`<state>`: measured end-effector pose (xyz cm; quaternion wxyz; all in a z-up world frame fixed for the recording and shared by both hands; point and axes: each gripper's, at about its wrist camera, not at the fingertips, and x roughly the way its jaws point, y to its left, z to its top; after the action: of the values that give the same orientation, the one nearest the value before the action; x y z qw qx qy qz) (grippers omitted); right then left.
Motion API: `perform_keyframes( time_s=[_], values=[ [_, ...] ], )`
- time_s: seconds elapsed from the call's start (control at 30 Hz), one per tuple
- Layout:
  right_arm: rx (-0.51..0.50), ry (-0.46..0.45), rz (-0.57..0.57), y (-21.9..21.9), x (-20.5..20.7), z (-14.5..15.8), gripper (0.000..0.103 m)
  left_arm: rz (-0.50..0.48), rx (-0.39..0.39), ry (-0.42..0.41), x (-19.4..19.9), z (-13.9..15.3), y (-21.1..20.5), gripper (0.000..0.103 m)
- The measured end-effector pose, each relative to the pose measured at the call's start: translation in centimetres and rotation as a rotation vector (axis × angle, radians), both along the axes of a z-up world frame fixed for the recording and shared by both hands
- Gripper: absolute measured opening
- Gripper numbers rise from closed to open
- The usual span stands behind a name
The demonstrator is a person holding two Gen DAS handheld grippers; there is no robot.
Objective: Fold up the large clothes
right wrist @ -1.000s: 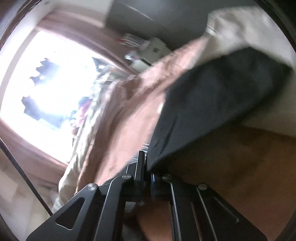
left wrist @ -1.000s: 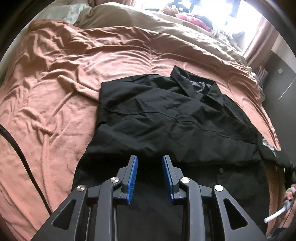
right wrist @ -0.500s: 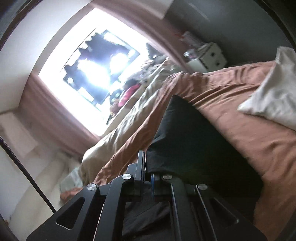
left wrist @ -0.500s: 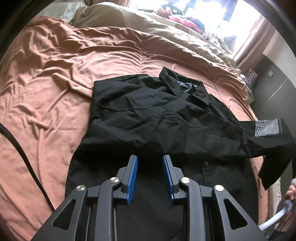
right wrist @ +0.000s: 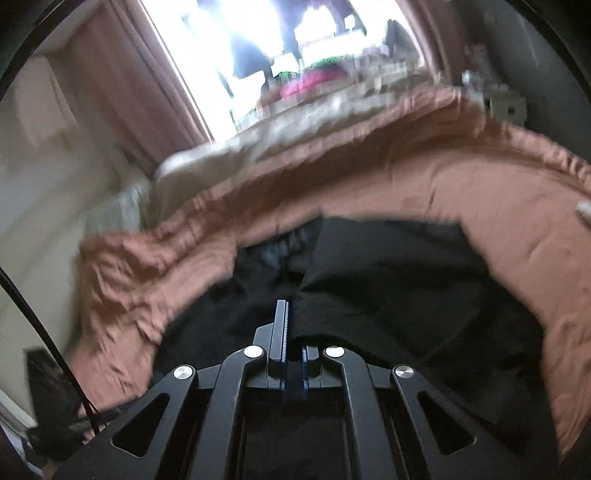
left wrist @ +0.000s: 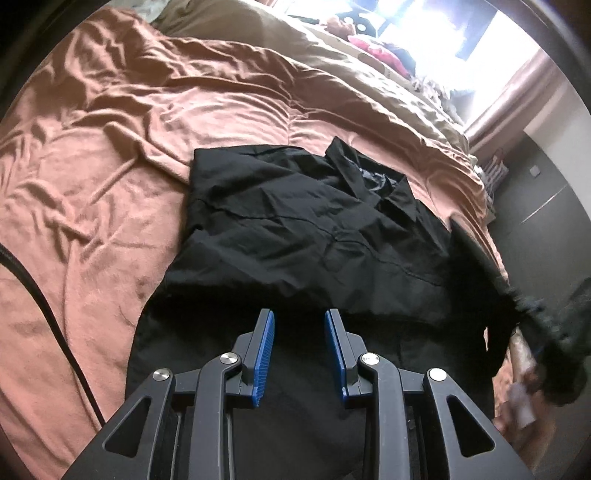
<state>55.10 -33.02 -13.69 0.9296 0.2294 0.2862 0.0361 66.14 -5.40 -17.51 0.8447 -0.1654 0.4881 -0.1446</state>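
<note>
Where the shirt lies: black shirt (left wrist: 295,229) spread on the bed (left wrist: 110,147)
Bedding: rumpled rust-coloured sheet, beige duvet (left wrist: 332,62) beyond
Room: bright window (right wrist: 295,29), pink curtains
Left gripper (left wrist: 299,325): part open, empty, above the shirt
Right gripper (right wrist: 290,314): clamped on shirt fabric

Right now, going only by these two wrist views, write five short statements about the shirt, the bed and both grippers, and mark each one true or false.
1. The black shirt lies on a rust-orange bedsheet. True.
2. The left gripper is clamped on the shirt's collar. False: its jaws stand apart with nothing between them, above the lower part of the shirt and away from the collar.
3. The right gripper is shut on black shirt fabric. True.
4. The shirt is white with stripes. False: it is black.
5. A bright window lies beyond the far side of the bed. True.
</note>
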Motion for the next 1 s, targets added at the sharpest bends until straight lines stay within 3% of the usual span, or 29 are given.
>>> perform_keyframes(
  time_s=[0.13, 0.17, 0.2, 0.27, 0.4, 0.5, 0.6, 0.73, 0.77, 0.8, 0.87, 1.0],
  values=[
    [0.093, 0.175, 0.033, -0.2, 2.6, -2.6, 0.01, -0.003, -0.003, 0.007, 0.0, -0.3, 0.1, 0.03],
    [0.112, 0.201, 0.034, -0.4, 2.8, -3.0, 0.022, -0.003, -0.001, 0.006, -0.1, -0.3, 0.1, 0.03],
    [0.137, 0.224, 0.029, -0.5, 2.7, -3.4, 0.05, -0.001, 0.004, 0.005, 0.0, -0.2, 0.1, 0.03],
    [0.205, 0.23, 0.033, -0.2, 1.9, -2.8, 0.07, 0.006, 0.015, 0.004, -0.1, -0.3, 0.3, 0.03],
    [0.314, 0.216, -0.025, -2.5, -0.4, -2.7, 0.07, 0.035, 0.0, -0.004, 0.0, 0.0, 1.3, 0.03],
    [0.352, 0.199, -0.15, -4.6, -3.6, -3.1, 0.07, 0.056, 0.001, -0.014, 0.0, 0.3, 1.7, 0.031],
    [0.417, 0.21, -0.258, -7.1, -5.7, -4.4, 0.07, 0.073, 0.002, -0.022, 0.0, 0.5, 1.9, 0.042],
    [0.505, 0.201, -0.396, -10.5, -7.0, -5.9, 0.068, 0.071, 0.003, -0.026, -0.1, 0.5, 2.0, 0.043],
    [0.504, 0.177, -0.403, -10.8, -7.0, -5.9, 0.052, 0.072, 0.003, -0.026, -0.1, 0.5, 2.1, 0.043],
    [0.485, 0.159, -0.409, -11.2, -6.6, -5.7, 0.029, 0.072, 0.002, -0.026, 0.0, 0.6, 2.0, 0.043],
    [0.448, 0.14, -0.406, -11.9, -6.5, -5.1, 0.013, 0.073, -0.004, -0.029, -0.1, 0.7, 2.2, 0.043],
    [0.365, 0.0, -0.355, -9.9, -5.1, -1.2, 0.007, 0.089, -0.027, -0.04, -0.2, 1.3, 3.2, 0.043]
  ],
)
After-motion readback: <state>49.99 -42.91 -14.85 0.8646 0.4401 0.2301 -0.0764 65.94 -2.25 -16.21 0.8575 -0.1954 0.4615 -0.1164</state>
